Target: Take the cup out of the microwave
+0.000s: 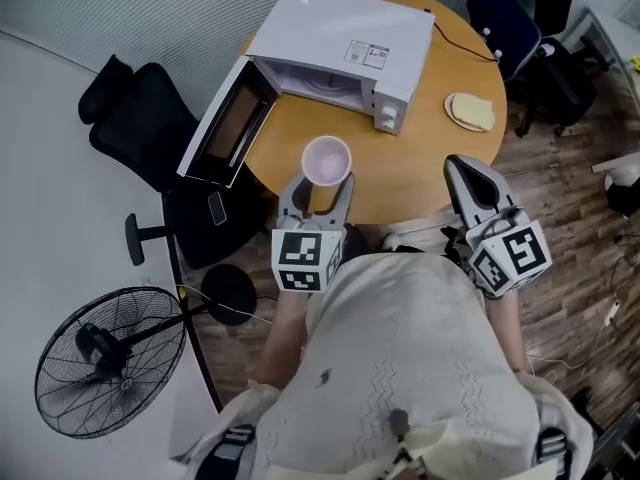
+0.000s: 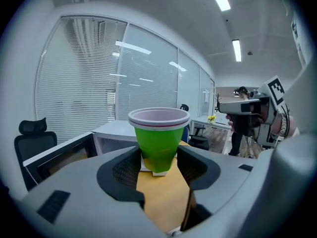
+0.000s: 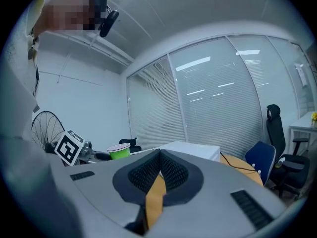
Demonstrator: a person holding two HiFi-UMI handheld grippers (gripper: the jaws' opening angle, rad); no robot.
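Observation:
A green cup (image 2: pixel 157 144) with a pale pink-white rim stands upright between the jaws of my left gripper (image 2: pixel 158 165), whose pads press on its lower sides. In the head view the cup (image 1: pixel 326 160) hangs over the near edge of the round wooden table (image 1: pixel 420 168), held by the left gripper (image 1: pixel 322 190). The white microwave (image 1: pixel 340 48) sits at the back of the table with its door (image 1: pixel 232 123) swung open to the left. My right gripper (image 1: pixel 463 170) is at the right, shut and empty; its pads meet in the right gripper view (image 3: pixel 159 158).
A yellowish item on a small plate (image 1: pixel 470 111) lies right of the microwave. A black office chair (image 1: pixel 140 128) and a floor fan (image 1: pixel 110 360) stand at the left. A blue chair (image 1: pixel 503 23) is behind the table. A cable runs across the tabletop.

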